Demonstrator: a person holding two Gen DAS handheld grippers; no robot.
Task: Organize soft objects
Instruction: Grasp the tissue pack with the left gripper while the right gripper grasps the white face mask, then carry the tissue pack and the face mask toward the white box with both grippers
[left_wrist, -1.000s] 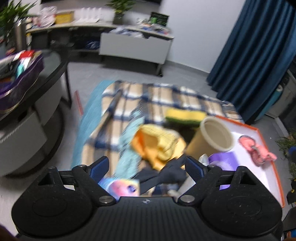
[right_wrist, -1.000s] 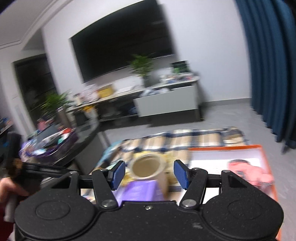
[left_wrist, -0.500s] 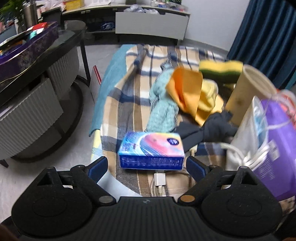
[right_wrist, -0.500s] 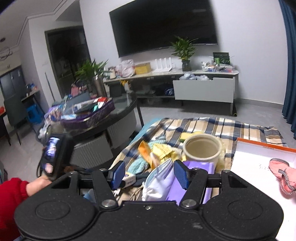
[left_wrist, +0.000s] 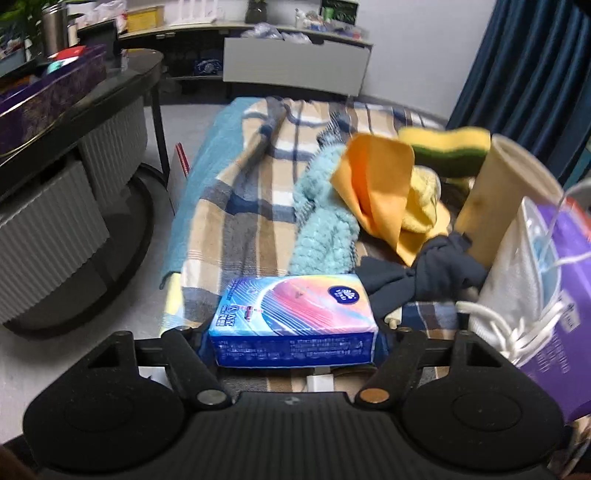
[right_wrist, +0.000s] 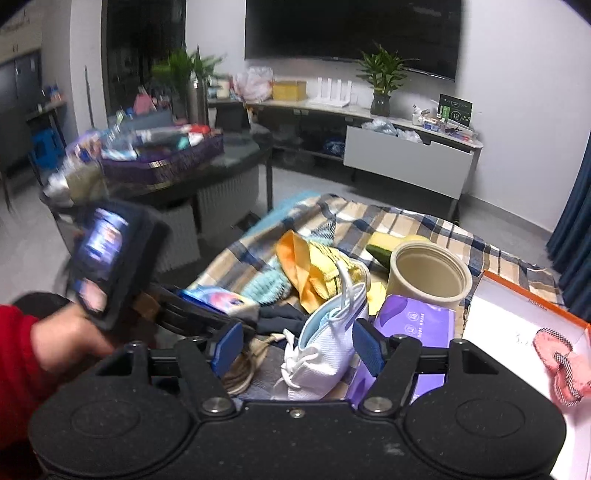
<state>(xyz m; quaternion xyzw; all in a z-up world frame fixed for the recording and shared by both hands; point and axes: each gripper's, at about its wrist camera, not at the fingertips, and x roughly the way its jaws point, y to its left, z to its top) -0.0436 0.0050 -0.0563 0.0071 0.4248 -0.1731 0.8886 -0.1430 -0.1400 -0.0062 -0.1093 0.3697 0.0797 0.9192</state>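
- the left gripper (left_wrist: 293, 328) has its fingers spread around the tissue pack (left_wrist: 293, 319), on the plaid blanket (left_wrist: 255, 192); whether they touch it i cannot tell.
- the right gripper (right_wrist: 295, 345) has fingers spread beside the white mask (right_wrist: 327, 345), not pinching.
- only a pink item (right_wrist: 561, 363) lies in the orange tray (right_wrist: 517, 321); i judge the task barely begun, since cloths and the sponge (left_wrist: 447, 147) remain piled.

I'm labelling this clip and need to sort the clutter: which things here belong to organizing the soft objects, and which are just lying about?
Part of the job:
tissue pack, between the left tongs
face masks, between the right tongs
teal cloth
orange cloth
sponge
orange tray

Just lying about:
beige cup
purple box
cable
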